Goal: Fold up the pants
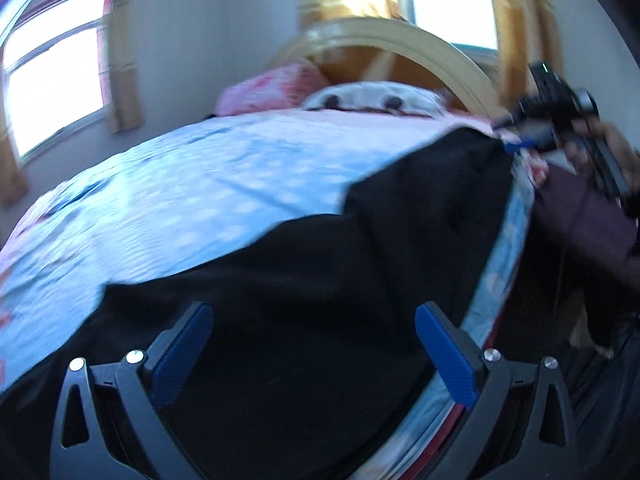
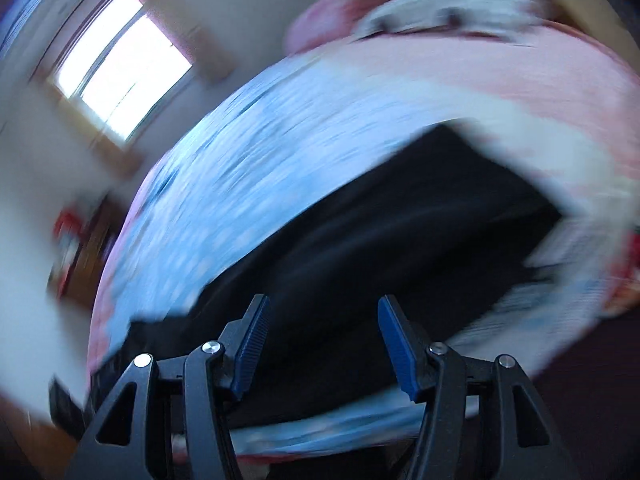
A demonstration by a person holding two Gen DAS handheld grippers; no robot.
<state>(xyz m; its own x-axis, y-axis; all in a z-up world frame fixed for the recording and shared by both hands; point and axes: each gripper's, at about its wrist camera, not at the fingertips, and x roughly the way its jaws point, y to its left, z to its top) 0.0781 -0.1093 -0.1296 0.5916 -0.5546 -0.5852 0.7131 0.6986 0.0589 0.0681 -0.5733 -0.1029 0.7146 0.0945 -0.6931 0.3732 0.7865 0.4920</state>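
Left wrist view: the left gripper hangs with its blue pads spread wide and nothing between them, above black pants that lie along the near edge of a bed covered in a pale blue and pink quilt. The dark cloth runs from 7 o'clock up toward 1 o'clock, where the right gripper sits at the far end of the garment near the bed's side; whether it grips that end cannot be told from this angle. A pink pillow and a curved wooden headboard fill the 12 o'clock stretch. The risk here appears to be the edge: the pants lie so close to the drop at 4 o'clock that a loose pull could drag them off the mattress.

Right wrist view: heavy blur suggests fast movement. The right gripper shows its fingers well apart and empty, the pants spreading from 6 o'clock out to 2 o'clock across the quilt. A window glares at 10 o'clock. A grab made at this pace would likely catch one layer only, or pinch the quilt along with the trousers, leaving the fold crooked.
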